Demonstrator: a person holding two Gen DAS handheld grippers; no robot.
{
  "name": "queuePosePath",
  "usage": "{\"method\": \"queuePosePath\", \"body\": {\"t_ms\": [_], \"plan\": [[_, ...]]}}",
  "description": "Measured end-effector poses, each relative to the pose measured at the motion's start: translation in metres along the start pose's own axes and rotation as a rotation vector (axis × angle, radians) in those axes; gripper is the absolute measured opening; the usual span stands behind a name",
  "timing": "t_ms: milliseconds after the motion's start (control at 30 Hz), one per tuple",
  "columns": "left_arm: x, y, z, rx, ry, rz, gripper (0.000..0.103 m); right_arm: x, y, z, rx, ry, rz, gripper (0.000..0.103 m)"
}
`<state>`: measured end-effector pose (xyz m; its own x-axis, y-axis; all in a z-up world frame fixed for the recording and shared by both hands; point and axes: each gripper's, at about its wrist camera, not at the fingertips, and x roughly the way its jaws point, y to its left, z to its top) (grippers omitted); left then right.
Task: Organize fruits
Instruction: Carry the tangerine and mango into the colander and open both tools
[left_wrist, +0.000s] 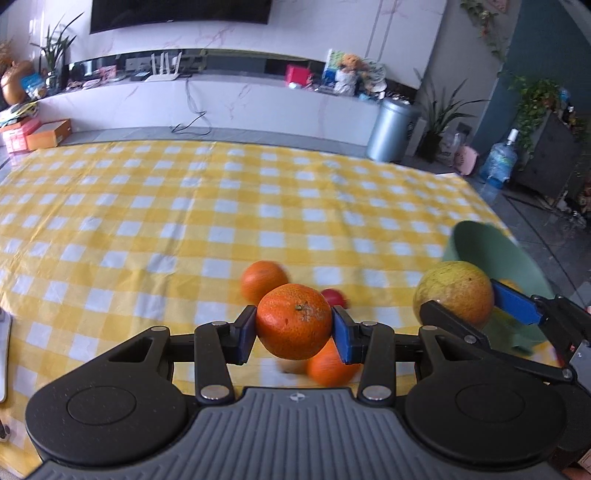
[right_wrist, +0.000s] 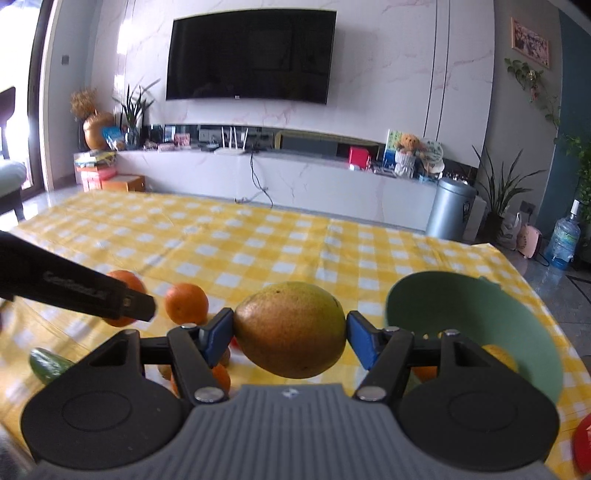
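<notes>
Between left tongs (left_wrist: 294, 326): orange (left_wrist: 293, 321), w/ pads touching.

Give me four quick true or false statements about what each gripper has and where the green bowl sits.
1. The left gripper is shut on an orange. True.
2. The right gripper has empty jaws. False: they clamp a mango.
3. The green bowl sits right of the mango in the right wrist view. True.
4. The tablecloth is plain blue. False: it is yellow and white checked.
</notes>
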<state>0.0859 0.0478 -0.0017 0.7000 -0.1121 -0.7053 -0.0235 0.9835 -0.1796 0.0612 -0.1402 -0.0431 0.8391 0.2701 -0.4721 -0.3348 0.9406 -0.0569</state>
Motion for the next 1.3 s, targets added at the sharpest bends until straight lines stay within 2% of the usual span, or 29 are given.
{"method": "queuePosePath", "body": {"t_ms": [333, 633, 767, 1000, 1300], "plan": [[-0.02, -0.052, 0.014, 0.056, -0.03, -0.088, 0.048, -0.047, -0.049, 0.015, 0.079, -0.013, -0.013, 0.064], [-0.01, -0.123, 0.029, 0.169, -0.02, -0.197, 0.048, -0.071, -0.112, 0.028, 0.093, 0.039, -0.016, 0.064], [0.003, -0.15, 0.034, 0.215, 0.003, -0.231, 0.048, -0.069, -0.141, 0.029, 0.115, 0.107, -0.014, 0.064], [0.036, -0.176, 0.037, 0.277, 0.062, -0.255, 0.048, -0.048, -0.173, 0.025, 0.078, 0.191, -0.023, 0.064], [0.07, -0.182, 0.036, 0.339, 0.149, -0.251, 0.048, -0.008, -0.178, 0.025, -0.002, 0.308, 0.049, 0.064]]}}
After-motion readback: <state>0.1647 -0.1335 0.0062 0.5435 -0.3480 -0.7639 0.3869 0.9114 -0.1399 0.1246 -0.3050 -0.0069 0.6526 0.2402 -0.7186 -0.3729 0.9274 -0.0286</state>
